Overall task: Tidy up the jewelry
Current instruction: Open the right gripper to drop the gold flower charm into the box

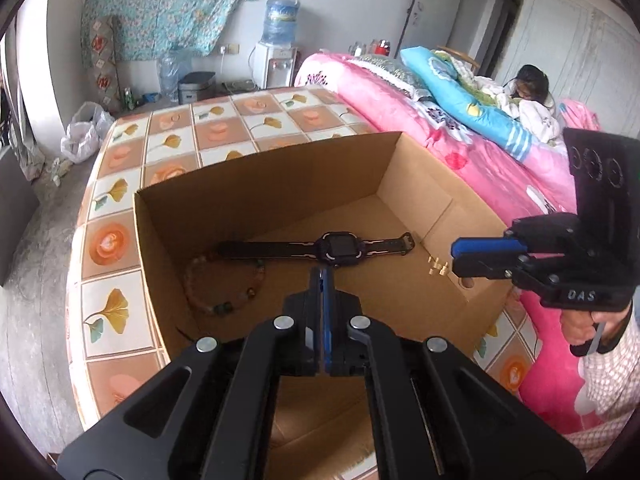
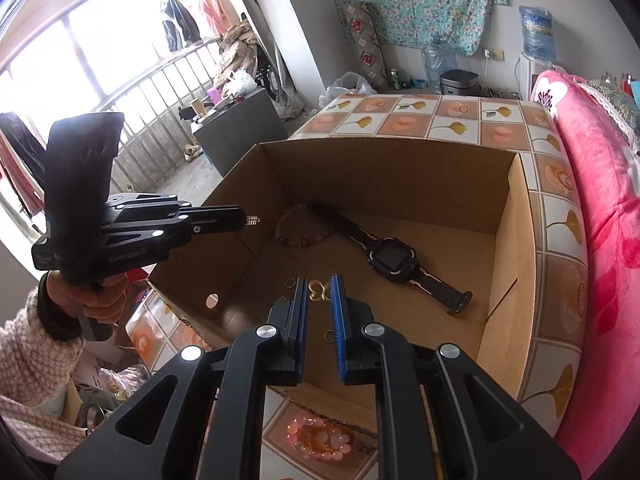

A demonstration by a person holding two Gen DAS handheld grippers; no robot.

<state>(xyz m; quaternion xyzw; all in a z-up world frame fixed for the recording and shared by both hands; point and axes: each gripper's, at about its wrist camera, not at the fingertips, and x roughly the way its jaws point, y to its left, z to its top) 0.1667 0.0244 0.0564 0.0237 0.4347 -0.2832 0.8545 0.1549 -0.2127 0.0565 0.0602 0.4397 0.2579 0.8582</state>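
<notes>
An open cardboard box stands on the tiled table. Inside lie a black watch, a beaded bracelet and small gold pieces. My left gripper is shut on a small silver hair clip and hovers over the box's left wall. My right gripper is slightly open and empty above the gold pieces. A pink bead bracelet lies on the table outside the box, below my right gripper.
The tiled table carries the box. A pink quilted bed runs along the right, with a person lying on it. A water dispenser stands by the far wall.
</notes>
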